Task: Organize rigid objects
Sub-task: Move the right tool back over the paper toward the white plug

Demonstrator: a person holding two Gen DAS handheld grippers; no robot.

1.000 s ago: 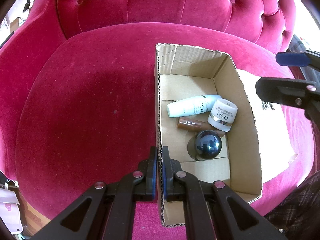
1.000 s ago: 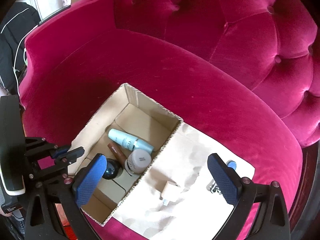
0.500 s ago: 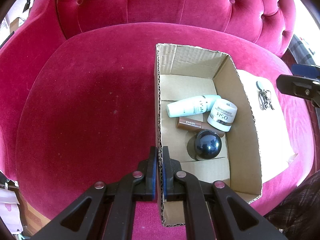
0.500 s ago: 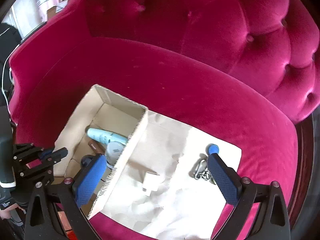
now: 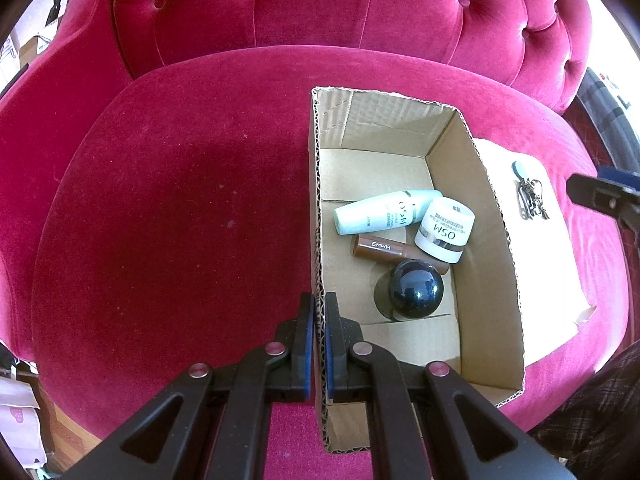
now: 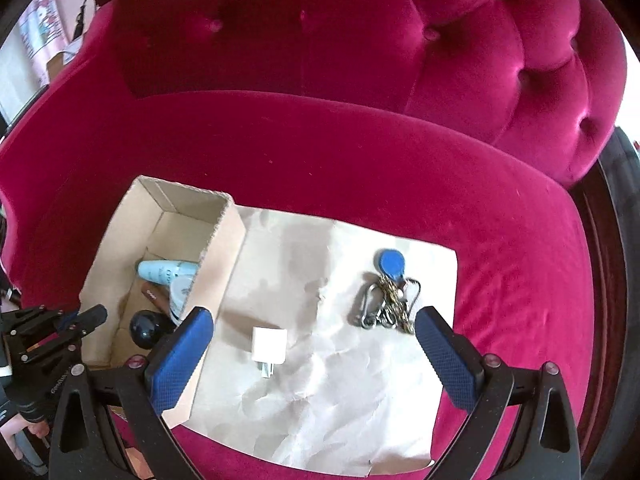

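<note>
A cardboard box [image 5: 492,240] sits on a red velvet seat. In it lie a pale blue bottle [image 5: 380,212], a white OSM jar [image 5: 444,230], a brown tube [image 5: 384,248] and a black ball [image 5: 416,290]. My left gripper [image 5: 318,312] is shut on the box's left wall. My right gripper [image 6: 312,340] is open and empty above a crumpled paper sheet [image 6: 320,380]. On the sheet lie a white charger plug [image 6: 269,346] and a key bunch with a blue fob [image 6: 386,292]. The box also shows in the right wrist view [image 6: 224,248].
The tufted red backrest [image 5: 320,8] rises behind the seat. The seat cushion [image 5: 180,208] stretches left of the box. The right gripper's finger [image 5: 600,196] shows at the right edge of the left wrist view.
My right gripper has swung right, away from the box, to over the paper sheet with the plug and keys. The left gripper has kept its hold on the box wall.
</note>
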